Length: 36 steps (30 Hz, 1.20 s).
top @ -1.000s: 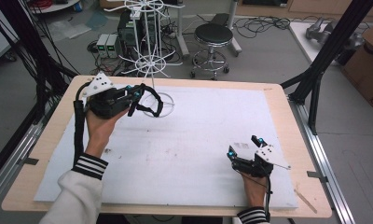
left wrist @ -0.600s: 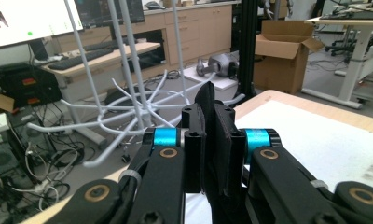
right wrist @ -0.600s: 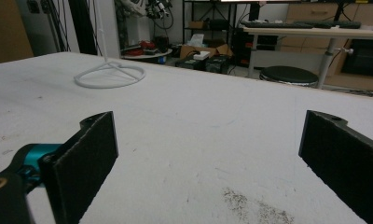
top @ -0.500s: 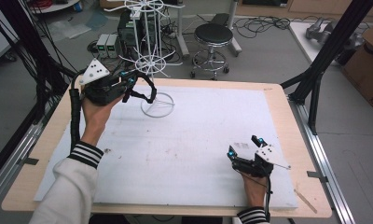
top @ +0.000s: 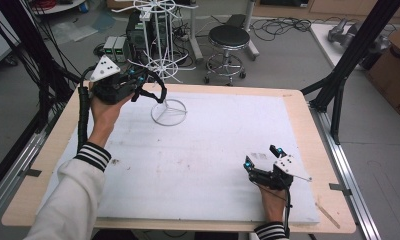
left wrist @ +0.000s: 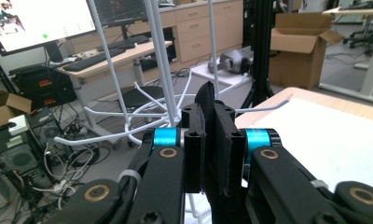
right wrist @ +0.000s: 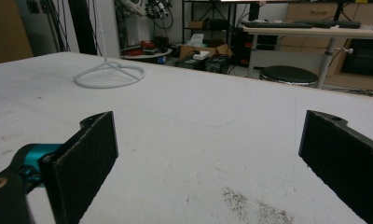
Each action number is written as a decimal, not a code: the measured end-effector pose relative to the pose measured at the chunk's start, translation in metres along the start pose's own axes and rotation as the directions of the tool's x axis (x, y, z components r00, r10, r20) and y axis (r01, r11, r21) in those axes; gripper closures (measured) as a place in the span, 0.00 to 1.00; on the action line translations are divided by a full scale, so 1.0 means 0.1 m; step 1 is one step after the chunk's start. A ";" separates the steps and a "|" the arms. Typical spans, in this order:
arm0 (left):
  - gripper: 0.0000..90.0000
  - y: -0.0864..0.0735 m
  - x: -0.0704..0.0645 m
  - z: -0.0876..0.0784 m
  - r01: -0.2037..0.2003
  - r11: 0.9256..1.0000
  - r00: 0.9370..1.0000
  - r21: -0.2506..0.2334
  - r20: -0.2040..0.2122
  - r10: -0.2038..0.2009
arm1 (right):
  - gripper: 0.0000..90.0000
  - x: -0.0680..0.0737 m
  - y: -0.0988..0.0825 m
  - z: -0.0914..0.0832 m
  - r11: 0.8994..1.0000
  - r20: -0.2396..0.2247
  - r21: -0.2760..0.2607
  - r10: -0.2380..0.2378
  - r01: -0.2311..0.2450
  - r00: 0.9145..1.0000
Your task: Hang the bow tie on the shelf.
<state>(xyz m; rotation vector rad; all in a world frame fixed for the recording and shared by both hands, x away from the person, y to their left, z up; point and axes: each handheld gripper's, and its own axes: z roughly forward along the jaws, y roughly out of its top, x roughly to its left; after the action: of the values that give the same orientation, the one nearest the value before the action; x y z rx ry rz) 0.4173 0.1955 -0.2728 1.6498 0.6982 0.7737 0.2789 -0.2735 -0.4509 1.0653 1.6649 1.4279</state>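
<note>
A white wire rack stands on its ring base (top: 168, 112) at the back of the white table mat (top: 213, 135), with hook arms (top: 160, 65) spreading from its pole. My left gripper (top: 162, 97) is held up beside those arms, just left of the pole. In the left gripper view its jaws (left wrist: 210, 114) are shut on a thin black strip (left wrist: 206, 95) that sticks up past them, with a rack hook arm (left wrist: 264, 108) right behind. My right gripper (top: 261, 156) rests low at the front right, open, with bare mat between its jaws (right wrist: 208, 154). The rack base (right wrist: 109, 73) lies far ahead of it.
A black stool (top: 229, 37) and computer boxes (top: 115, 47) stand on the floor behind the table. Black frame posts (top: 348, 65) rise at the right rear corner. A cardboard box (top: 390, 55) sits far right. The wooden table edge (top: 308, 120) borders the mat.
My left gripper has lifted off the mat and moved back and left, up toward the rack's hook arms. The right gripper has stayed where it was.
</note>
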 end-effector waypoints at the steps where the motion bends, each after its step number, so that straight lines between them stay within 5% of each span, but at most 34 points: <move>1: 0.92 0.01 0.00 0.01 0.004 1.000 1.000 0.000 0.002 -0.004 | 0.04 0.00 0.00 0.00 1.000 0.001 -0.001 0.000 0.000 1.000; 16: 0.91 -0.02 0.00 0.19 -0.042 0.998 0.998 0.041 -0.046 0.044 | 0.04 0.00 0.00 0.00 1.000 0.002 -0.004 -0.005 0.005 1.000; 22: 0.88 -0.03 0.01 0.20 -0.029 0.998 0.998 0.047 -0.046 0.031 | 0.04 -0.01 0.00 0.00 1.000 0.002 -0.010 -0.005 0.005 1.000; 25: 0.78 -0.03 0.01 0.19 0.006 0.999 0.999 0.042 -0.053 -0.004 | 0.04 -0.01 0.00 0.00 1.000 0.005 -0.008 -0.005 0.005 1.000; 31: 0.32 -0.01 0.07 0.14 0.092 0.995 0.995 0.029 -0.039 -0.091 | 0.04 -0.01 0.00 0.00 1.000 0.004 -0.008 0.003 -0.003 1.000; 32: 0.27 0.00 0.09 0.10 0.137 0.990 0.990 0.026 -0.024 -0.136 | 0.04 -0.01 0.00 0.00 1.000 0.004 -0.008 0.003 -0.003 1.000; 36: 0.19 0.00 0.13 -0.02 0.158 0.987 0.987 -0.012 0.025 -0.157 | 0.04 0.00 0.00 0.00 1.000 0.001 -0.005 -0.004 0.004 1.000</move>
<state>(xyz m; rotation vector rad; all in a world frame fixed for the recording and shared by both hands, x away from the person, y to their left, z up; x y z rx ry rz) 0.4240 0.2071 -0.2709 1.5681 0.7939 0.6428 0.2790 -0.2739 -0.4511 1.0595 1.6612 1.4272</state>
